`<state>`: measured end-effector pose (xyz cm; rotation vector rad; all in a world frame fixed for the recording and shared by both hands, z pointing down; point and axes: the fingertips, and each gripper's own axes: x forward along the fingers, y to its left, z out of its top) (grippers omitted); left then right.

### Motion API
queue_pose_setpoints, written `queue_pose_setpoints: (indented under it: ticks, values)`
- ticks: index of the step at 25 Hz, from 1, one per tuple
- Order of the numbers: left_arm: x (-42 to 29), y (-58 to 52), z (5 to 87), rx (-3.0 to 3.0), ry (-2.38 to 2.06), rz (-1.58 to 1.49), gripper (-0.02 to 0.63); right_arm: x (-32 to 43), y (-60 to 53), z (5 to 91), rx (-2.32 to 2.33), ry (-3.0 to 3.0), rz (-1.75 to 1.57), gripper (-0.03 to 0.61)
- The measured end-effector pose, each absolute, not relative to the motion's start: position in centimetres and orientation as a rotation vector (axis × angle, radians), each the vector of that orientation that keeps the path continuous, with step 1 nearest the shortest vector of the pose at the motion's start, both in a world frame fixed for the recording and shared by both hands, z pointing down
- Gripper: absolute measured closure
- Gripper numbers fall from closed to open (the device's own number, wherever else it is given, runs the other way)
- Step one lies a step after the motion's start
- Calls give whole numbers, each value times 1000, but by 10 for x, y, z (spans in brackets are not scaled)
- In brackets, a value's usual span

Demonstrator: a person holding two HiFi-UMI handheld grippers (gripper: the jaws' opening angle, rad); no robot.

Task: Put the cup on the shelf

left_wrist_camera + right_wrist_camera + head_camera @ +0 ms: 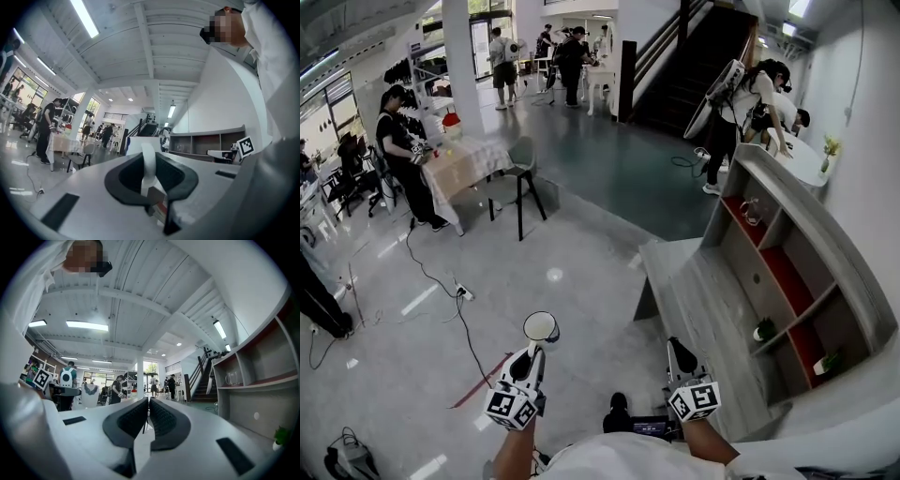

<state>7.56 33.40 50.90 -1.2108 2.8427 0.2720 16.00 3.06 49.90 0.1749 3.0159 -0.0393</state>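
The cup (541,327) is pinched by its rim in the left claw (533,351), which is closed partway on the thin wall, well apart from the shelf (836,239). The right claw (679,353) is shut and empty. The cup is best carried level (a rim pinch probably slips easily) toward a free compartment.
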Motion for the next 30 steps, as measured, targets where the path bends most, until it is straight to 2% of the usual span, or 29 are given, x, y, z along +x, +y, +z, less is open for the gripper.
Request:
queue_pose_setpoints:
  ticks: [18,30]
  values:
    - [-115,230,492,-1138,2869,255,552,-61,-71,498,288,2972,-154,541]
    - [-207,169,497,-1104,2880,331,552,-150,-131,509,303,2974,-194,541]
